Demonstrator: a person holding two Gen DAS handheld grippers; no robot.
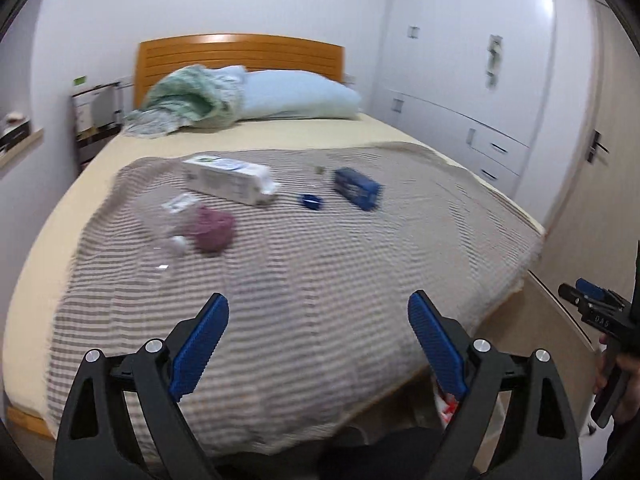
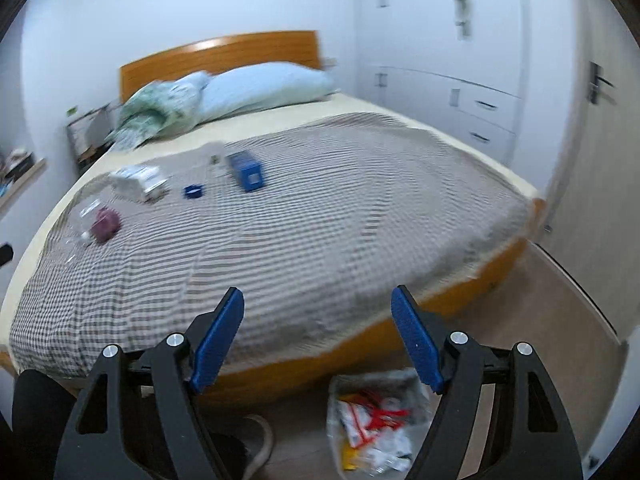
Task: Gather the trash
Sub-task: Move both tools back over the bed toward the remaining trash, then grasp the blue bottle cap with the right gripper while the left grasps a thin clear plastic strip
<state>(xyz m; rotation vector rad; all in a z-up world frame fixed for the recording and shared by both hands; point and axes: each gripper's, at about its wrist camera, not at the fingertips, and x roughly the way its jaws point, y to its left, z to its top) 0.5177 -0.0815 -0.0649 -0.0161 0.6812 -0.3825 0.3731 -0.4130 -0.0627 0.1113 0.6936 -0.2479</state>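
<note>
Trash lies on the striped blanket (image 1: 320,264): a white carton (image 1: 228,180), a blue box (image 1: 357,188), a blue cap (image 1: 310,201), a purple crumpled wad (image 1: 212,230) and a clear plastic bottle (image 1: 168,224). My left gripper (image 1: 318,300) hovers open over the bed's near end with nothing between its fingers. My right gripper (image 2: 318,293) is also open and empty, above the bed's foot. On the floor below it stands a clear trash bag (image 2: 374,420) holding wrappers. The right view also shows the carton (image 2: 138,182), the box (image 2: 246,170) and the cap (image 2: 194,191).
A blue pillow (image 1: 300,96) and a green cloth (image 1: 184,104) lie by the wooden headboard (image 1: 240,52). White cupboards with drawers (image 1: 472,92) and a door (image 1: 600,168) line the right side. A nightstand (image 1: 96,116) and a shelf (image 1: 20,140) are on the left.
</note>
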